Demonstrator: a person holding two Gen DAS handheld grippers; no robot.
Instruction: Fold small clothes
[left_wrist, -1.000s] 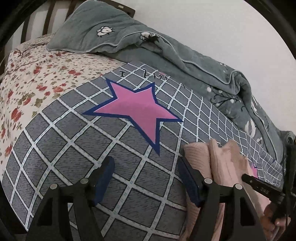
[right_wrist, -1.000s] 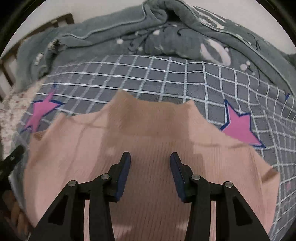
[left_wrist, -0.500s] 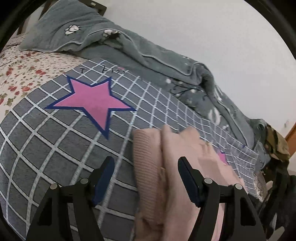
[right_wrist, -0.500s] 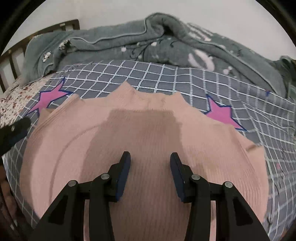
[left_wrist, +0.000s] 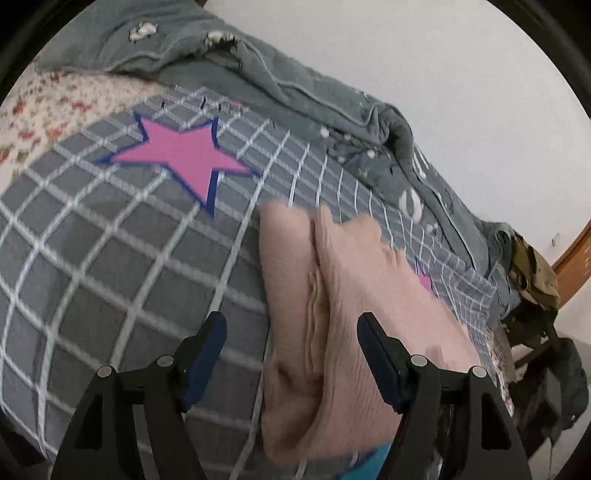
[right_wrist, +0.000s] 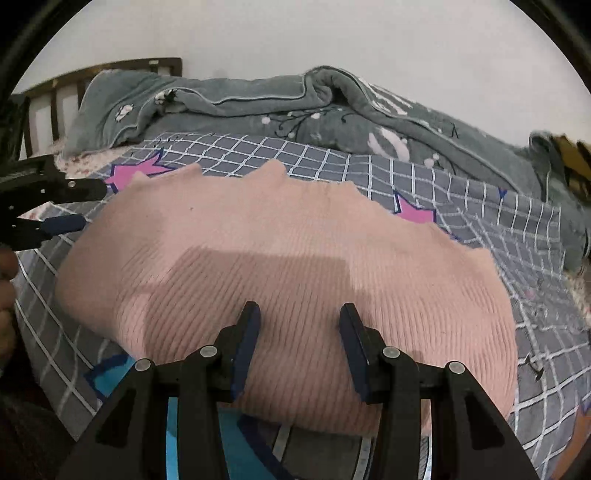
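On bed, pink knit top (right_wrist: 288, 258) lies flat; left gripper (left_wrist: 291, 354) wide open at its left edge, right gripper (right_wrist: 299, 339) open above hem, neither holding. Risk: single-layer pinch, skewed fold

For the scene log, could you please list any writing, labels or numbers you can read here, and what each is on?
No text reads clearly.
Dark handwriting-style print on the checked sheet above the pink star: too blurred to read.
Pink knit garment, grey quilt, both grippers: no lettering visible.
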